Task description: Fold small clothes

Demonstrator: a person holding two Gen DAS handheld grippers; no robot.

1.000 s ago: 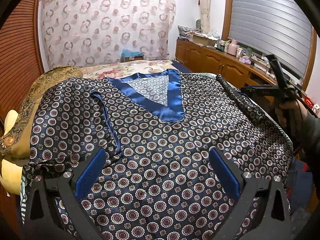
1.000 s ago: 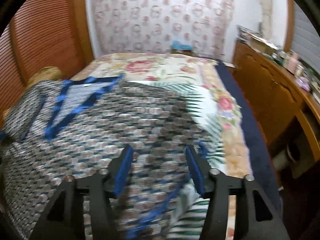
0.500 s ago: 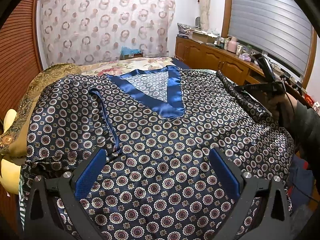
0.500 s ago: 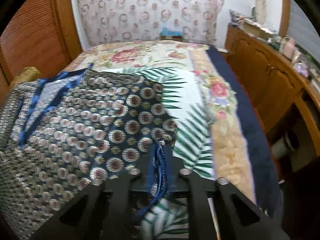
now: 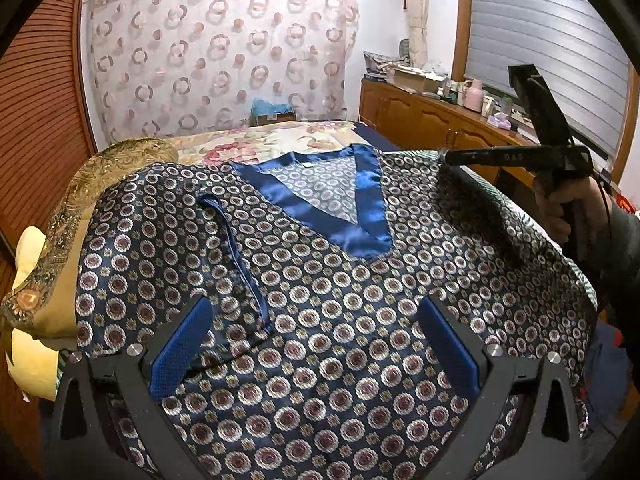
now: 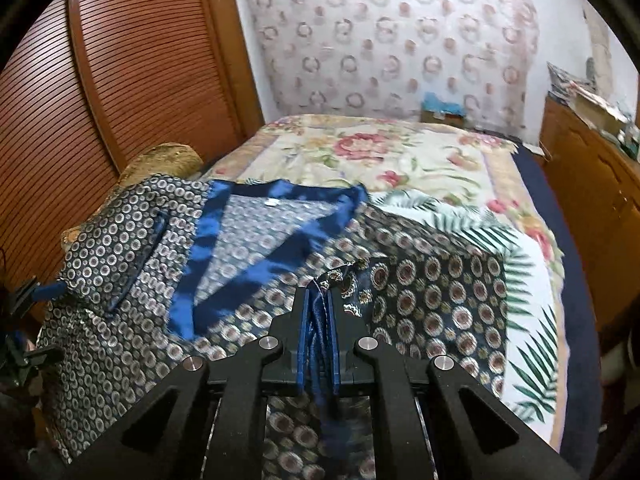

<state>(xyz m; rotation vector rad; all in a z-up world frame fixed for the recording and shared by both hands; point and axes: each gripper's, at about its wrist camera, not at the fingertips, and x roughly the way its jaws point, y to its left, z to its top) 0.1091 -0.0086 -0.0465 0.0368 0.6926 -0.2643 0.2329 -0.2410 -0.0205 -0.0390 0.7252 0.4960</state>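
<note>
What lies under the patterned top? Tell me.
Under the patterned top lies a floral and palm-leaf bedspread, showing beyond its far and right edges. At the left a gold cushion sticks out. The rest beneath is covered.

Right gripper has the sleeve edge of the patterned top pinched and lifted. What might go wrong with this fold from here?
1. The right gripper pinches only a thin bunch of the satin top's sleeve hem, and its jaws are easing open; slippery fabric may slide out mid-fold.
2. The left gripper is open above the cloth, pinning nothing, so the whole top may drag.
3. The other sleeve drapes over the gold pillow, so the fold may come out uneven.
</note>
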